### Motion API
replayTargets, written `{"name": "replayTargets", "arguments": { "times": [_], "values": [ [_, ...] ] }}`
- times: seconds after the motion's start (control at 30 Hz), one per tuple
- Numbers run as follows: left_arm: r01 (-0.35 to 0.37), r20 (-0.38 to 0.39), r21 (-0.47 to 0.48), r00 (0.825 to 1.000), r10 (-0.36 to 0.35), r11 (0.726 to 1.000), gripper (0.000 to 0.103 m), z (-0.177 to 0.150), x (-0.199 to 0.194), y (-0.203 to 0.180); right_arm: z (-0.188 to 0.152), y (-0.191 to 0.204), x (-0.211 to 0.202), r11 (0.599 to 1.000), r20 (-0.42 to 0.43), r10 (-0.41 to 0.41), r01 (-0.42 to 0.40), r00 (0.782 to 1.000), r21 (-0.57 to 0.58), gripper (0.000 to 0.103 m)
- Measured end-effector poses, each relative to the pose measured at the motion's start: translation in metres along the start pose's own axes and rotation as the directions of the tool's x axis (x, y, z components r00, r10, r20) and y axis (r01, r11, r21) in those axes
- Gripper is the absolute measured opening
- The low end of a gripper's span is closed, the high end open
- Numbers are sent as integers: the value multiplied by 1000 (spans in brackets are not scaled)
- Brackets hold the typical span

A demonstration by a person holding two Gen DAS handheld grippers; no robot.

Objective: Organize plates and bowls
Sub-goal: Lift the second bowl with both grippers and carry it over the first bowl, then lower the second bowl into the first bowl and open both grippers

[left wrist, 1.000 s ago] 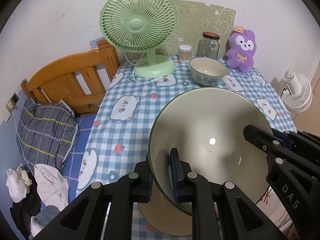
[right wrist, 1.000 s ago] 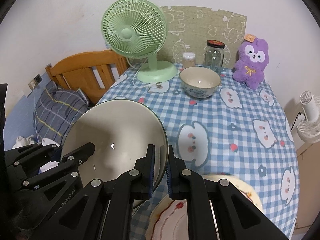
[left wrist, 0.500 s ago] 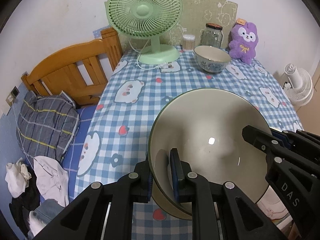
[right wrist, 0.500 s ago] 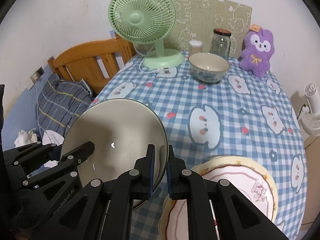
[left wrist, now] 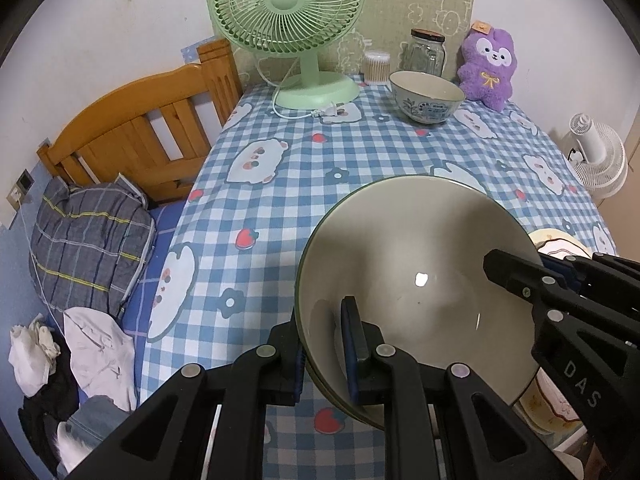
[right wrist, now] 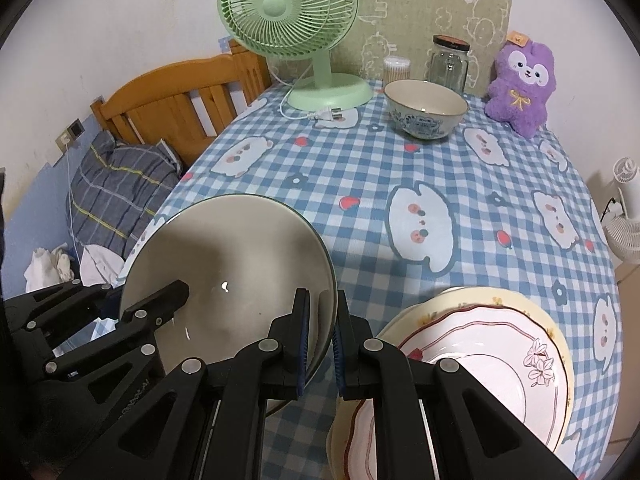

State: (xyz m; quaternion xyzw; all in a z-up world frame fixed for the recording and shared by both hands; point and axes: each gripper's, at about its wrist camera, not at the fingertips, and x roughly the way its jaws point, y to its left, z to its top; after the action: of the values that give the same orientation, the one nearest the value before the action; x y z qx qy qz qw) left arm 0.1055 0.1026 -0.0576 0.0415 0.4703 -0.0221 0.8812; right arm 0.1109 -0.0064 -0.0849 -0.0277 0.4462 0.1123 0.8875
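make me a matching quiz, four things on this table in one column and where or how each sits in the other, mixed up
Things:
1. big bowl
2. small bowl
3. plates
4. jar

Places or states:
A. stacked at the near edge of the table
B. at the back wall, beside the purple plush
C. rim clamped by the left gripper and right gripper
D. standing free, near the green fan

Pairs: 1-C, 2-D, 3-A, 4-B

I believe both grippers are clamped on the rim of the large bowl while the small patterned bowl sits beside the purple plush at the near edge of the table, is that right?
Not quite: the small patterned bowl sits at the far edge, as the right wrist view shows. Both the left gripper and right gripper are clamped on the large bowl, and the purple plush is beside the small one.
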Motion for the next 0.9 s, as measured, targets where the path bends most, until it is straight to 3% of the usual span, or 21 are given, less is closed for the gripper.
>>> {"name": "replayTargets", "arguments": {
  "times": [0.47, 0.63, 0.83, 0.9],
  "values": [
    [-45, 27, 41, 999, 44, 998, 15, -3, 1, -3, -8, -1, 14, 1000, -34, 22, -21, 999, 23, 13],
    [-50, -1, 48, 999, 50, 998, 31, -3, 8, -8, -7, 0, 14, 1000, -40, 13, -12, 999, 15, 17],
    [-37, -29, 35, 999, 38, 999, 33, -2, 12, -6, -5, -1, 14, 999, -53, 30, -29, 998, 12, 17],
    [-36, -29, 35, 999, 37, 999, 34, -2, 12, -6, -4, -1, 14, 999, -57, 51, -51, 997, 12, 25]
  ]
}}
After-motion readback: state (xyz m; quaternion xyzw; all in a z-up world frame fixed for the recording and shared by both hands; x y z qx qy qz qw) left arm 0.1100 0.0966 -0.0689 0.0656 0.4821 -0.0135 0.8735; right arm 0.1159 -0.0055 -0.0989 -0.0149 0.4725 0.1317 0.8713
